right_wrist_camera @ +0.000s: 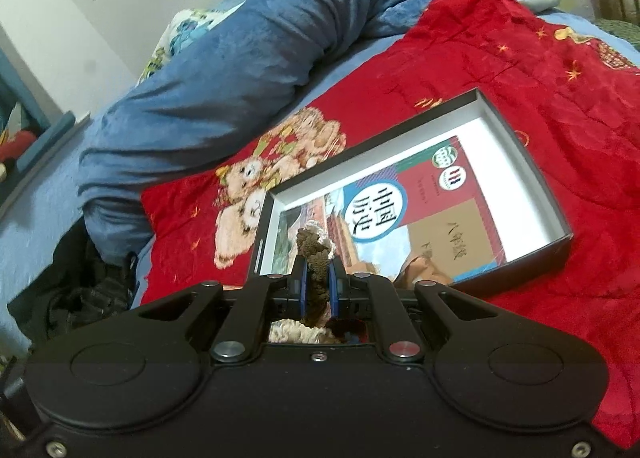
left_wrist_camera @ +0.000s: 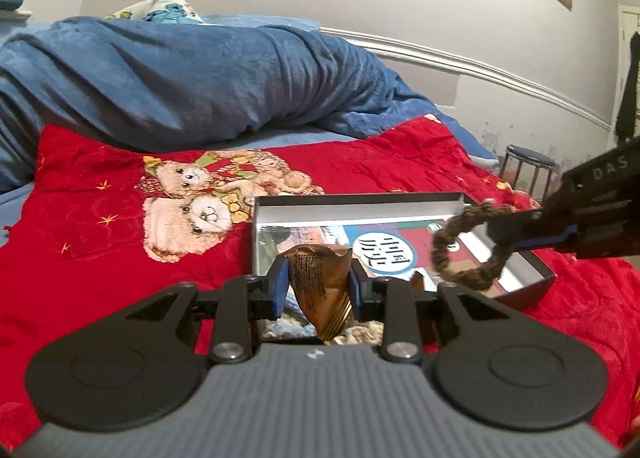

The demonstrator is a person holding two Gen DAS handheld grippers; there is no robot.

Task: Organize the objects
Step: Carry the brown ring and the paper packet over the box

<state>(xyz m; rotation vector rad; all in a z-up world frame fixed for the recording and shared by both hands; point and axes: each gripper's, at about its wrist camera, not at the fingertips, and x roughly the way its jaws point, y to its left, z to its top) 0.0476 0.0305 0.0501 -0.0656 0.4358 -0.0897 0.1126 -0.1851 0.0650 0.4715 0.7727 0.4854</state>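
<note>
On the left, left tool (left_wrist_camera: 318, 290) clamped on one crinkled brown packet (left_wrist_camera: 320, 290), poised at the near edge of an open box (left_wrist_camera: 400, 201), seemingly so the packet can drop inside. Centre: one box on a red quilt (left_wrist_camera: 100, 250) on the bed, with one book (right_wrist_camera: 404, 209) flat on its floor, likely already tidied away. To the right, right tool (right_wrist_camera: 317, 286) pinched fully shut on one brown braided loop (left_wrist_camera: 468, 246), dangling over the box's right end, probably bound for the same place; two tools, four items counted.
</note>
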